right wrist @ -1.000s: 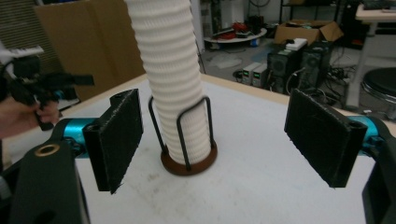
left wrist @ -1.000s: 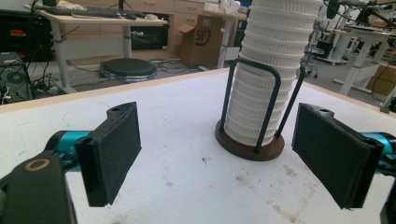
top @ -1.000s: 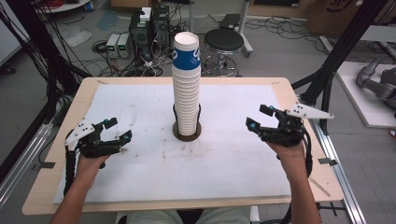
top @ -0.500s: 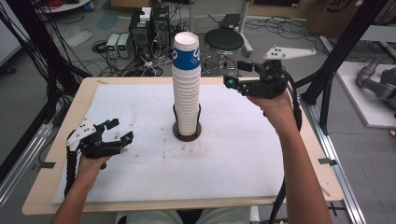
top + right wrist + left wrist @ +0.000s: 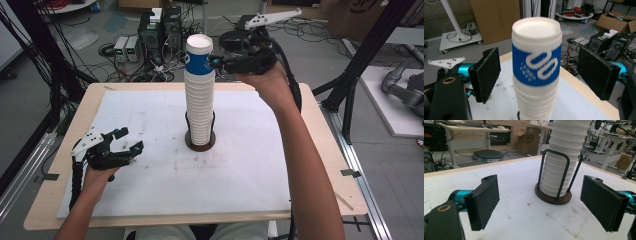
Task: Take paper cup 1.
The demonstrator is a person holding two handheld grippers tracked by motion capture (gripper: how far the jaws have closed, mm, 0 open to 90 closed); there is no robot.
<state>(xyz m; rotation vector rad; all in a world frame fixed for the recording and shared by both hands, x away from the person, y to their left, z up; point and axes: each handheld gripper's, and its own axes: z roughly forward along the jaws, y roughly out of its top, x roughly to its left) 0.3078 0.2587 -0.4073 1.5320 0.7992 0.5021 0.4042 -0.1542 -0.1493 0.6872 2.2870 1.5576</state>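
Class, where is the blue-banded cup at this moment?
In the high view, the blue-banded cup tops the cup stack at the table's centre, with the open right gripper just beside it.

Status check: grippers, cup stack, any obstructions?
Right hand-held gripper open, jaws either side of top cup, not touching. Left hand-held gripper open, low over table. Cup stack upright in wire holder. Nothing in the way.

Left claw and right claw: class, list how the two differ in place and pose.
The left claw sits low over the white table cover, away from the cup stack; the right claw is raised to the stack's top, its jaws either side of the blue-banded top cup, not touching. Both are open.
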